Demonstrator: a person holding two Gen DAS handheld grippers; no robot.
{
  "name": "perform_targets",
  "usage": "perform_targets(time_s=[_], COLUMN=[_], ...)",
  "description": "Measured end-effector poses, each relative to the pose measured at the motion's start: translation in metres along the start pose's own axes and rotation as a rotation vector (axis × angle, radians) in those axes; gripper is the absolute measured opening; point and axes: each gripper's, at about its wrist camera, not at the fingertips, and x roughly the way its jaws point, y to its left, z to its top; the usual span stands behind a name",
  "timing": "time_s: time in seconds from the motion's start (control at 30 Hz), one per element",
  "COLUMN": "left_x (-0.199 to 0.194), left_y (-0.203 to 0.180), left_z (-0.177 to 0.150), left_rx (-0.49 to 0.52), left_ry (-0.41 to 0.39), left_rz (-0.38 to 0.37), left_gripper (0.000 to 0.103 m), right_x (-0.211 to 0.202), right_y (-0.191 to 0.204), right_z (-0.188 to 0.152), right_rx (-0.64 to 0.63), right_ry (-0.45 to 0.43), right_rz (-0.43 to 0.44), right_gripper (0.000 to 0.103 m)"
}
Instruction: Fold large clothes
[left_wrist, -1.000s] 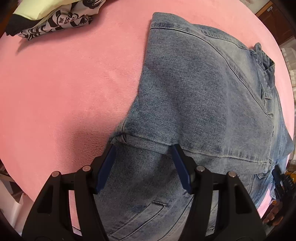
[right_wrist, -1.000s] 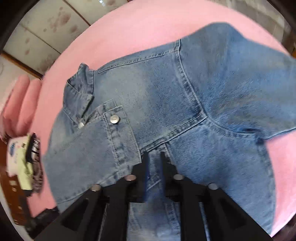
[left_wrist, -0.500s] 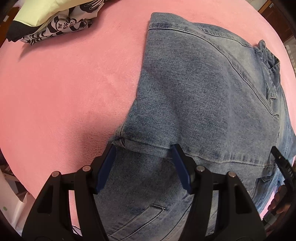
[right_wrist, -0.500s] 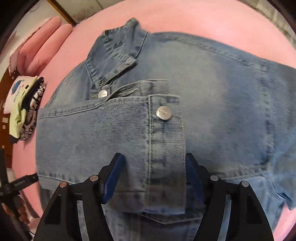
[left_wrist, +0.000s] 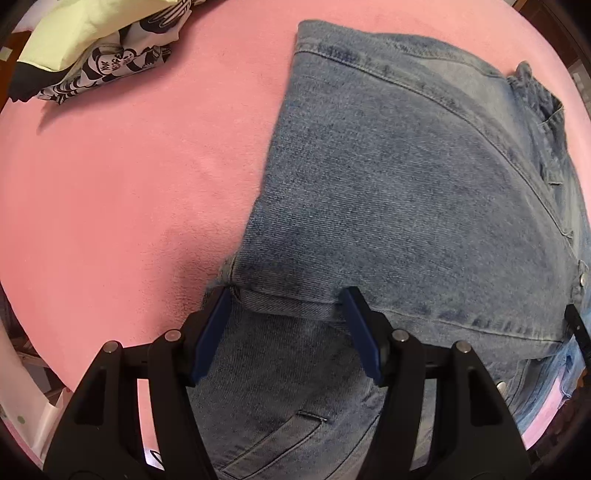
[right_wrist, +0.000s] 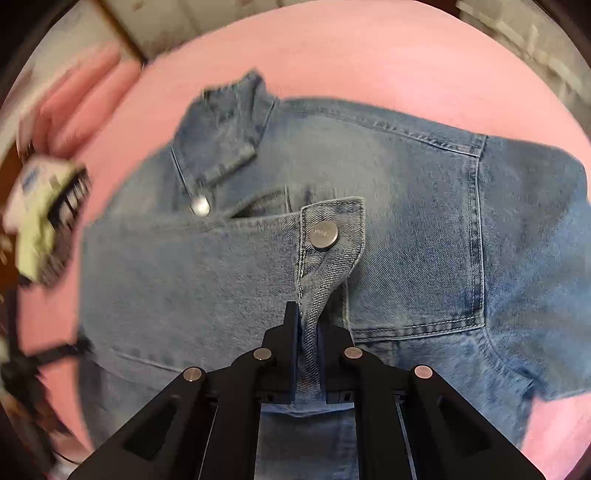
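A blue denim jacket (left_wrist: 406, 192) lies on a pink cover (left_wrist: 129, 184), one sleeve folded across its front. My left gripper (left_wrist: 286, 299) is open, its blue-padded fingers straddling the folded sleeve's lower edge at the jacket's left side. In the right wrist view the jacket (right_wrist: 406, 229) shows its collar and metal buttons. My right gripper (right_wrist: 308, 317) is shut on the sleeve cuff (right_wrist: 325, 251), which bunches up between the fingers just below its button. The tip of the right gripper shows at the far right of the left wrist view (left_wrist: 576, 328).
A heap of other clothes, pale yellow and black-and-white print (left_wrist: 99, 48), lies at the far left of the cover; it also shows blurred in the right wrist view (right_wrist: 44, 221). The cover's edge runs along the lower left (left_wrist: 33, 350).
My right gripper opened over the sleeve cuff half a second ago and has now shut on it, bunching the cuff. My left gripper has stayed open and barely moved.
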Motion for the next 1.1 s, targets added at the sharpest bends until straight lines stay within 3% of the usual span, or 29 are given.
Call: perform_targets(time_s=[0.13, 0.23, 0.27, 0.33, 0.4, 0.47, 0.5, 0.57, 0.6, 0.67, 0.77, 0.87, 0.93, 0.97, 1.03, 1.07, 1.1], left_x=[-0.011, -0.038, -0.046, -0.060, -0.066, -0.063, -0.060, -0.047, -0.039, -0.025, -0.012, -0.017, -0.016, -0.014, -0.011, -0.009, -0.008], left_y=[-0.007, -0.017, -0.021, -0.031, -0.040, -0.050, -0.059, -0.073, -0.085, -0.102, -0.105, -0.092, -0.076, -0.065, -0.045, -0.035, -0.027], left_z=[0.003, 0.001, 0.000, 0.001, 0.003, 0.003, 0.002, -0.004, -0.007, -0.012, -0.010, -0.006, -0.002, 0.001, 0.005, 0.007, 0.010], left_rx=[-0.008, 0.029, 0.044, 0.081, 0.107, 0.130, 0.142, 0.184, 0.214, 0.245, 0.242, 0.214, 0.189, 0.175, 0.133, 0.110, 0.096], left_ry=[-0.022, -0.103, -0.126, -0.157, -0.149, -0.107, -0.088, -0.041, -0.013, 0.032, 0.038, -0.005, -0.031, -0.032, -0.032, -0.031, -0.033], left_rz=[0.006, -0.016, -0.028, -0.079, -0.145, -0.227, -0.254, -0.288, -0.277, -0.235, -0.181, -0.153, -0.047, 0.012, 0.059, 0.063, 0.069], left_gripper=[0.060, 0.057, 0.053, 0.023, 0.011, 0.006, 0.003, 0.003, 0.003, 0.003, 0.003, 0.003, 0.003, 0.003, 0.003, 0.003, 0.003], right_x=[-0.021, -0.048, -0.057, -0.074, -0.078, -0.073, -0.065, -0.039, -0.021, 0.007, 0.017, 0.014, 0.010, 0.008, 0.005, 0.002, -0.002], right_y=[0.009, 0.014, 0.017, 0.026, 0.043, 0.059, 0.068, 0.081, 0.088, 0.099, 0.095, 0.070, 0.044, 0.026, 0.002, -0.005, -0.009], right_z=[-0.001, -0.001, -0.002, -0.003, -0.004, -0.012, -0.016, -0.023, -0.027, -0.037, -0.043, -0.044, -0.042, -0.042, -0.043, -0.044, -0.044], right_rx=[-0.050, -0.038, -0.043, -0.071, -0.131, -0.180, -0.183, -0.135, -0.107, -0.077, -0.025, 0.009, 0.026, 0.061, 0.111, 0.100, 0.086], right_ry=[-0.066, -0.146, -0.175, -0.223, -0.211, -0.161, -0.138, -0.051, 0.013, 0.103, 0.110, 0.073, 0.057, 0.056, 0.067, 0.061, 0.042], right_rz=[-0.080, -0.105, -0.106, -0.071, 0.012, 0.129, 0.177, 0.302, 0.363, 0.380, 0.369, 0.273, 0.193, 0.177, 0.217, 0.108, 0.094], right_gripper=[0.019, 0.030, 0.030, 0.030, 0.030, 0.028, 0.024, 0.001, 0.001, 0.001, 0.001, 0.001, 0.001, 0.000, 0.000, 0.000, 0.000])
